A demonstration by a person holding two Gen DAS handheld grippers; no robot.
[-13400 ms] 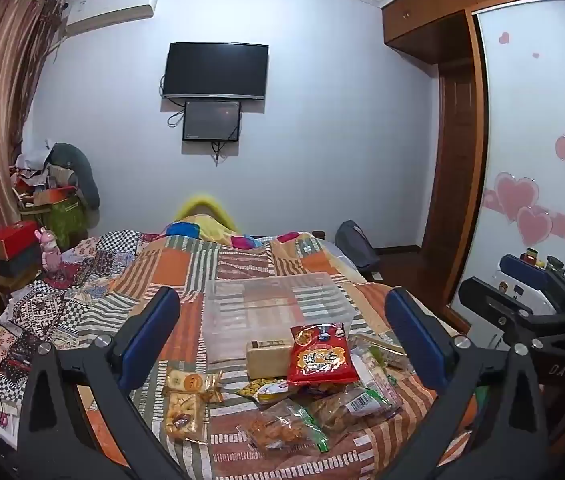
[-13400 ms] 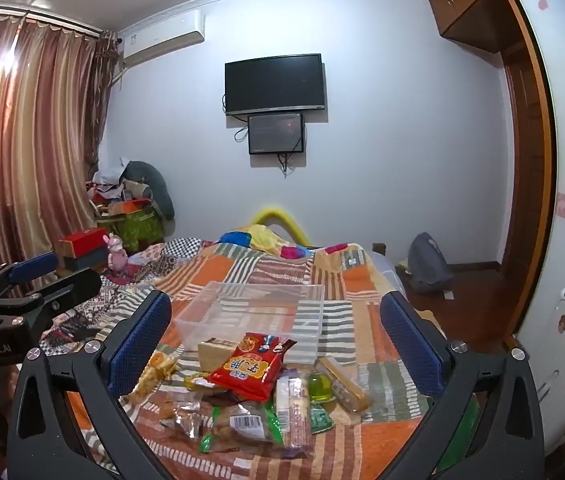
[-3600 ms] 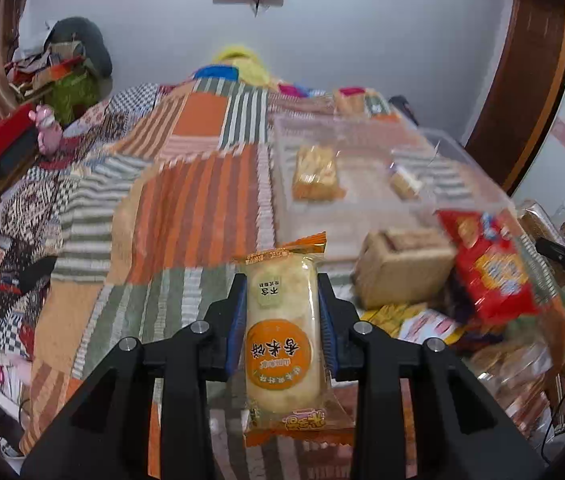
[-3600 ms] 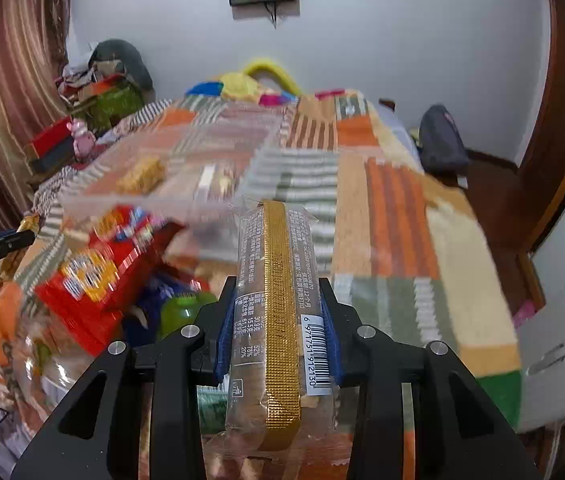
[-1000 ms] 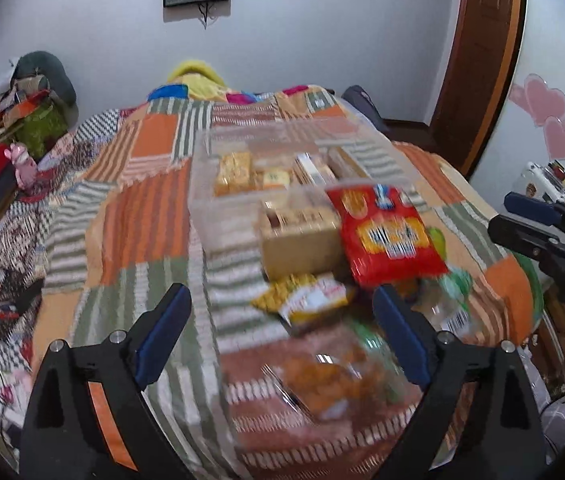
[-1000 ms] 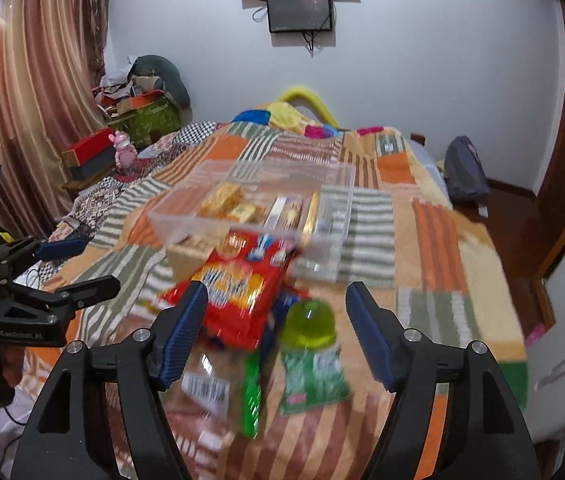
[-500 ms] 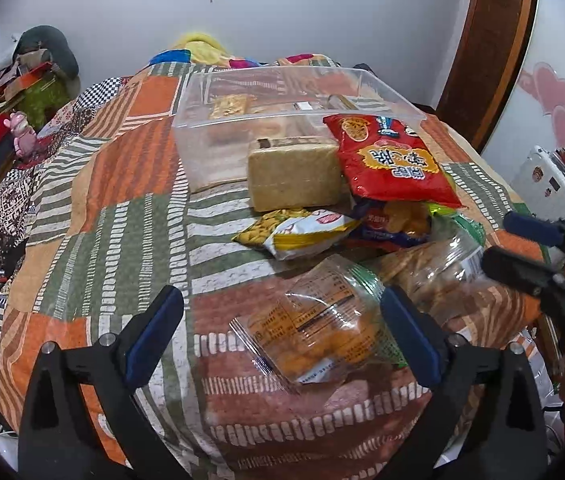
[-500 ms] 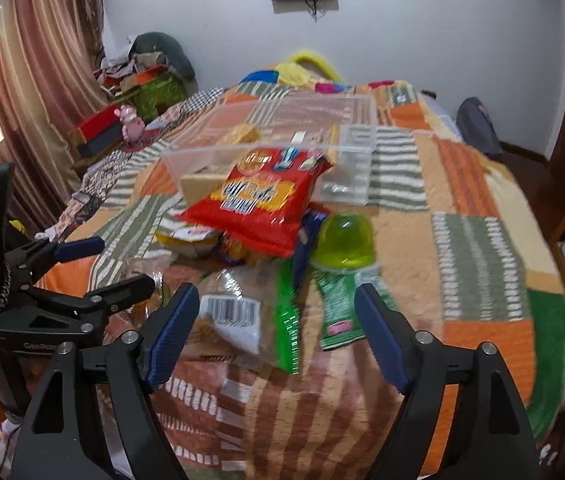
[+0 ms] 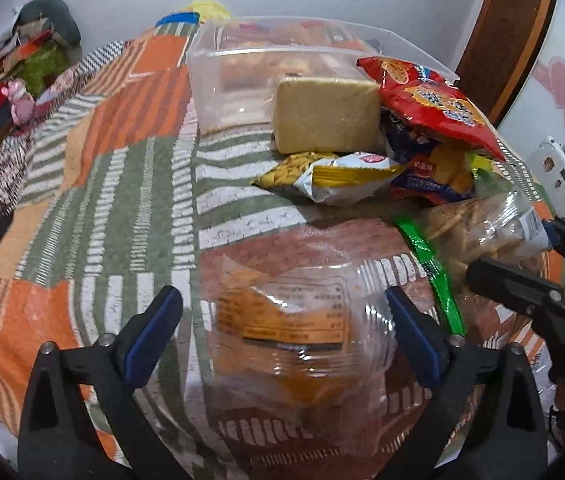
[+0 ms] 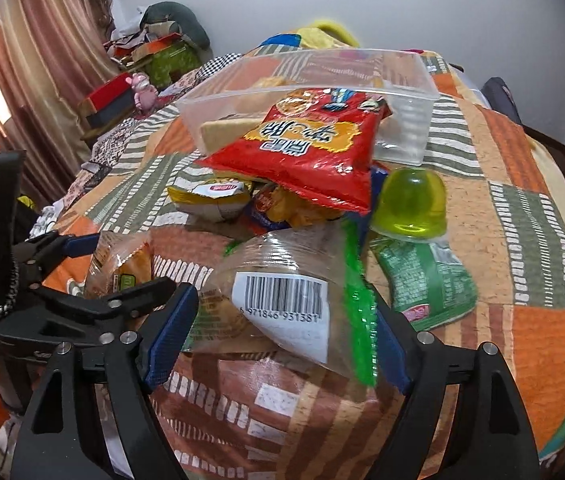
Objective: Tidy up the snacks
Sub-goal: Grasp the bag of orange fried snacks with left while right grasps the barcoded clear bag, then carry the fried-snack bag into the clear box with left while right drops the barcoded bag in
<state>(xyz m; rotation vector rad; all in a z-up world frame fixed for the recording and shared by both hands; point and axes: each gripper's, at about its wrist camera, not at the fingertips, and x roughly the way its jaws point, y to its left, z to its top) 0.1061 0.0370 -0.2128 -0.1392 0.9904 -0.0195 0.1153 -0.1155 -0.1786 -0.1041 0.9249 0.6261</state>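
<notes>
- A patchwork bedspread (image 9: 114, 208) carries the whole job, with a clear plastic bin (image 9: 218, 80) at 12 o'clock in both wrist views.
- The bin holds only a few small packets, dim behind its wall; by this showing, most of the sorting is left.
- A red chip bag (image 10: 302, 148) leans on the bin's near rim, with a tan wafer block (image 9: 324, 114) at its 9 o'clock, still outside.
- The left gripper (image 9: 284, 336) hangs released, jaws wide around a clear bag of orange snacks (image 9: 286, 320) at 6 o'clock, not yet pinching it.
- The right gripper (image 10: 282, 332) is likewise spread, straddling a barcoded clear cracker bag (image 10: 282, 300).
- Smaller pieces wait loose: a green pouch (image 10: 422, 284) at 3 o'clock, a green jelly cup (image 10: 412, 204) above it, and a yellow-and-white packet (image 9: 334, 176).
</notes>
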